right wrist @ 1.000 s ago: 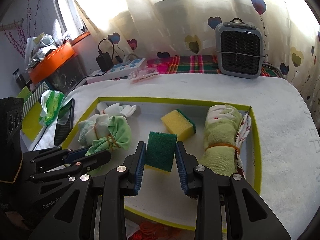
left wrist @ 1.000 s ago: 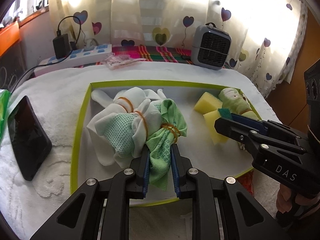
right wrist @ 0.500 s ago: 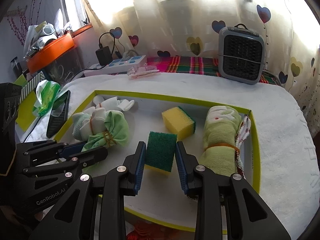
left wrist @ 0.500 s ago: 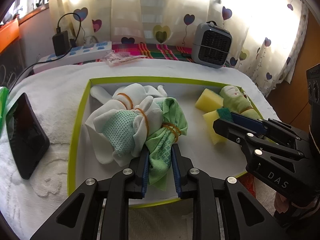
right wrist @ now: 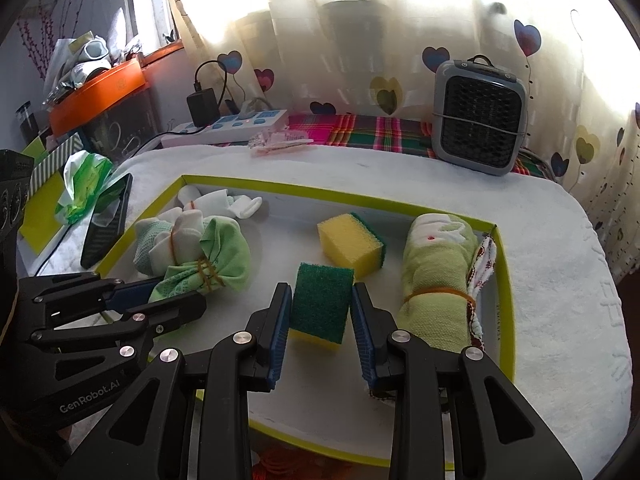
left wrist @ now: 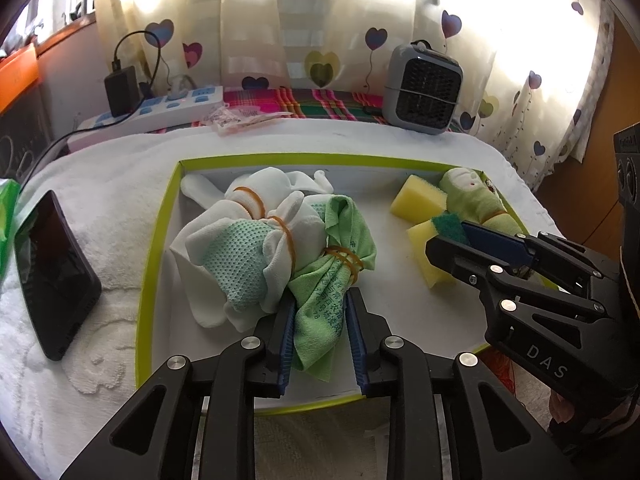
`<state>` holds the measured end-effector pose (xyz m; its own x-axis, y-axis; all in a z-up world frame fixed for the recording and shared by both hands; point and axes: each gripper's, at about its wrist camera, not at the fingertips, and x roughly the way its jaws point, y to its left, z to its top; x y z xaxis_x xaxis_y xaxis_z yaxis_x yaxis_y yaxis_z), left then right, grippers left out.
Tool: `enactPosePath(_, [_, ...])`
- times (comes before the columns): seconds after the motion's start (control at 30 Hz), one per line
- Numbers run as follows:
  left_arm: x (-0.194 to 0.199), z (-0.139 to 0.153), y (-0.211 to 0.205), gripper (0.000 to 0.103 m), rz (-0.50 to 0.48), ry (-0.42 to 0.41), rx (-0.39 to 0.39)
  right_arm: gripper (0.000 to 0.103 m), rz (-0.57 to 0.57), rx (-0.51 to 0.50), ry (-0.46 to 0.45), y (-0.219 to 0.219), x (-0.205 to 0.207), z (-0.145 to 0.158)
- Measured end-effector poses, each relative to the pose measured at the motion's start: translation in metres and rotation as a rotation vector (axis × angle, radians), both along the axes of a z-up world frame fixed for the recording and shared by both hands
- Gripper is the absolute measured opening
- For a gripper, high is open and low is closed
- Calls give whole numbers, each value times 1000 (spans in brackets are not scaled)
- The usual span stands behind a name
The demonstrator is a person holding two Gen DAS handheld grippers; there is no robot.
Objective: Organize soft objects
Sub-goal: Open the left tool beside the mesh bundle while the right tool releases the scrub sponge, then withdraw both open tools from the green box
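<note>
A white tray with a lime rim holds the soft things. My left gripper straddles the tail of a green cloth bundle tied with rubber bands; its jaws are opening and the cloth lies slack on the tray floor between them. A white and mint cloth bundle leans against it on the left. My right gripper is shut on a sponge, green scouring side up, just above the tray. A second yellow sponge and a rolled green towel lie beyond and to the right.
The tray rests on a white towel. A black phone lies left of the tray beside a green packet. Behind are a power strip, a grey heater and the curtain. The two grippers sit close together.
The left jaws have spread apart around the green cloth, which stays on the tray. The right gripper still holds the sponge in the same spot.
</note>
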<state>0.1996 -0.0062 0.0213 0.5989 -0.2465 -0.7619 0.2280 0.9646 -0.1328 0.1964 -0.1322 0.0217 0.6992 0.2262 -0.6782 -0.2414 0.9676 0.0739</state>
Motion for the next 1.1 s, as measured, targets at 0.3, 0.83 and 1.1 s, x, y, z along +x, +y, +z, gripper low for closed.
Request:
enactPosePath(0.3, [0,0,2,38,15,-3,10,38,-17,1,-3,-2,-1,0])
enactPosePath(0.83, [-2,-1,2,42,18,-6,18,48,-33,8,-10,-4,-3,0])
enactPosePath(1.1, [-4,2,3,46,16,-18,13,48,-45,18,-12,-8,-4,1])
